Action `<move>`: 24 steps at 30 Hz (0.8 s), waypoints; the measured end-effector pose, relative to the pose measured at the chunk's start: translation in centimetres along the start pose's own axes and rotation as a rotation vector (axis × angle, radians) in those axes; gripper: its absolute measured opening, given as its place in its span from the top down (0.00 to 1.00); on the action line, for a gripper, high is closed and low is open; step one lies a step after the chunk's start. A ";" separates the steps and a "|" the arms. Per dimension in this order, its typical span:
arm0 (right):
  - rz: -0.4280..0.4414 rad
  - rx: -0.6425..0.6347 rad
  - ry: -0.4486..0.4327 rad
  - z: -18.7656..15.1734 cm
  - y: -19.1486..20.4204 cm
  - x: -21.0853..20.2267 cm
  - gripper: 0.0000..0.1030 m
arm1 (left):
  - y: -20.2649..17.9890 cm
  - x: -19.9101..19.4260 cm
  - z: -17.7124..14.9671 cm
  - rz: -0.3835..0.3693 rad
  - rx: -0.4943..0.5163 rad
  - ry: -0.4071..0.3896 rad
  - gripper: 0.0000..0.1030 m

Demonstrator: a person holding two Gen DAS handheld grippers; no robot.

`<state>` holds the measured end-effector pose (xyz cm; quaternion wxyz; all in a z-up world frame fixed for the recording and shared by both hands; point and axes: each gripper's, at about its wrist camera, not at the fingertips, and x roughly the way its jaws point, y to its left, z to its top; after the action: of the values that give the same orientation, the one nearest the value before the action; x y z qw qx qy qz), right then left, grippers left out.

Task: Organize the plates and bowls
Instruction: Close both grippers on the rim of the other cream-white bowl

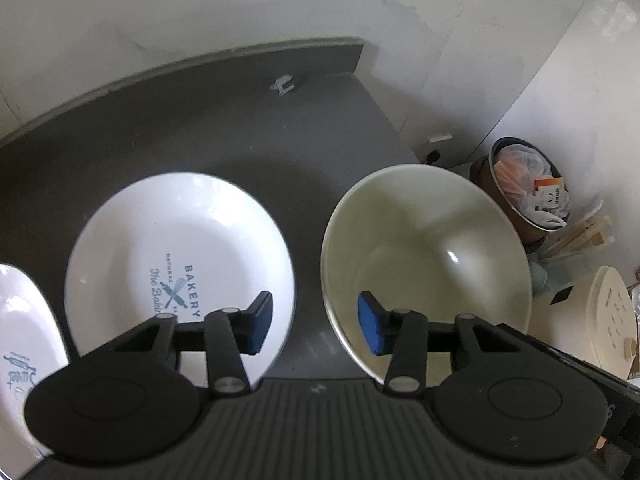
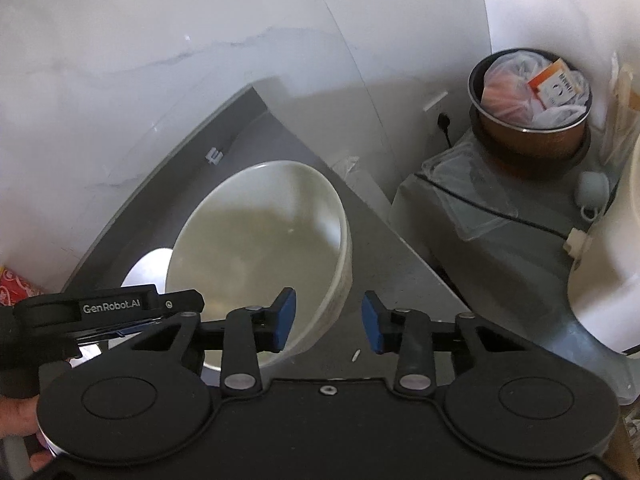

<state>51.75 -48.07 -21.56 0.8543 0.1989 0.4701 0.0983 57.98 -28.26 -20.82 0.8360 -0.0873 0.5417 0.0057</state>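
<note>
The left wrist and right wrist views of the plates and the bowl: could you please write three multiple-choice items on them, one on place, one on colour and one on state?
1. In the left wrist view, where does the cream bowl stand relative to the BAKERY plate?
A. to its right
B. stacked on it
C. to its left

2. What colour are the pads of the right gripper?
A. red
B. blue
C. yellow

3. How does the left gripper stand?
A. shut on the plate
B. shut on the bowl
C. open, holding nothing

Answers: 1 A, the bowl sits apart on the dark counter, right of the plate. 2 B, both pads show blue. 3 C, its fingers are spread with bare counter between them.
</note>
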 end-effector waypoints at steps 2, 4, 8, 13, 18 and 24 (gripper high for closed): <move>0.005 -0.001 0.010 0.1 0.2 0.5 0.69 | -0.1 0.6 0.1 -0.005 -0.008 0.016 0.71; 0.002 -0.004 0.023 0.2 0.4 1.0 0.71 | -0.1 1.2 0.2 -0.009 -0.017 0.035 0.78; -0.028 -0.046 0.030 0.1 1.1 1.3 0.72 | -0.2 1.5 0.4 -0.044 -0.056 0.062 0.92; -0.048 -0.059 0.019 0.0 1.2 1.1 0.80 | -0.4 1.3 0.3 -0.040 -0.046 0.061 0.92; -0.052 -0.082 -0.017 -0.3 2.1 -0.5 0.80 | -0.3 -0.4 0.2 -0.077 -0.024 0.023 0.92; -0.054 -0.079 -0.066 -1.2 3.5 -3.5 0.80 | -0.1 -3.9 -0.3 -0.125 -0.008 -0.008 0.91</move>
<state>48.91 -45.84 -17.88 0.8789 0.1554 0.4425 0.0871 56.11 -28.08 -17.43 0.8366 -0.1243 0.5317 -0.0443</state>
